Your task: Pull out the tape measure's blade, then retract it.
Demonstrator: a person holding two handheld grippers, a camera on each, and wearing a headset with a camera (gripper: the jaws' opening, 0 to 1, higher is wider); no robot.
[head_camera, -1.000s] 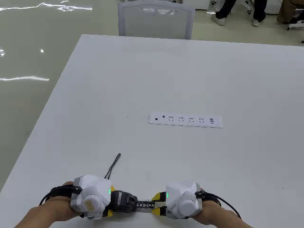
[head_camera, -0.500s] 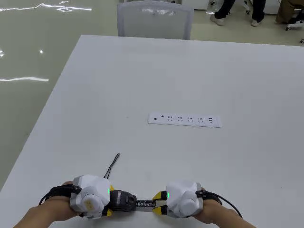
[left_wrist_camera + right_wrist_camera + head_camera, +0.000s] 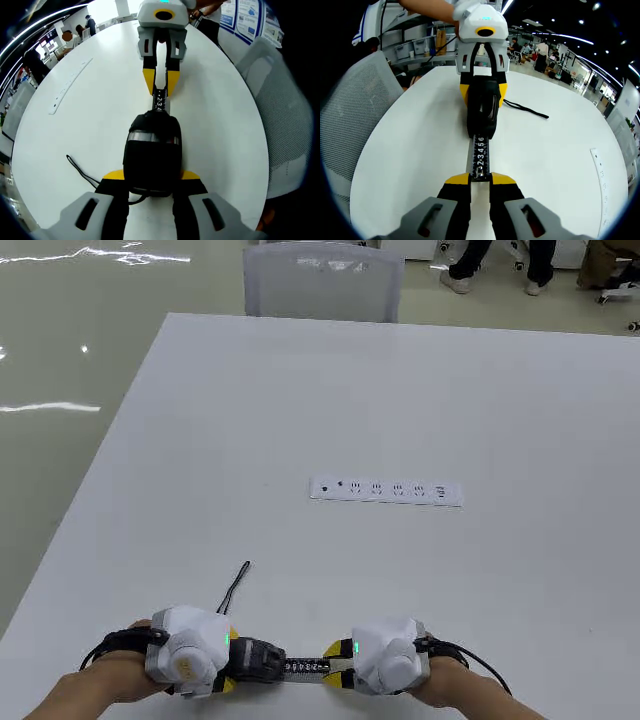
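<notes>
The left gripper (image 3: 152, 176) clamps the tape measure (image 3: 152, 150) body; the right gripper (image 3: 480, 178) pinches the blade (image 3: 480, 152) tip. Thin, springy steel, likely to snap back, so hold its end firmly.

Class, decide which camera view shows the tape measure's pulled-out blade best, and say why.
The right gripper view: the blade runs up the middle, numerals legible. The left gripper view shows a short piece beyond the black case; the head view, a tiny distant strip.

Black tape measure (image 3: 152, 155), white table (image 3: 400, 390)
</notes>
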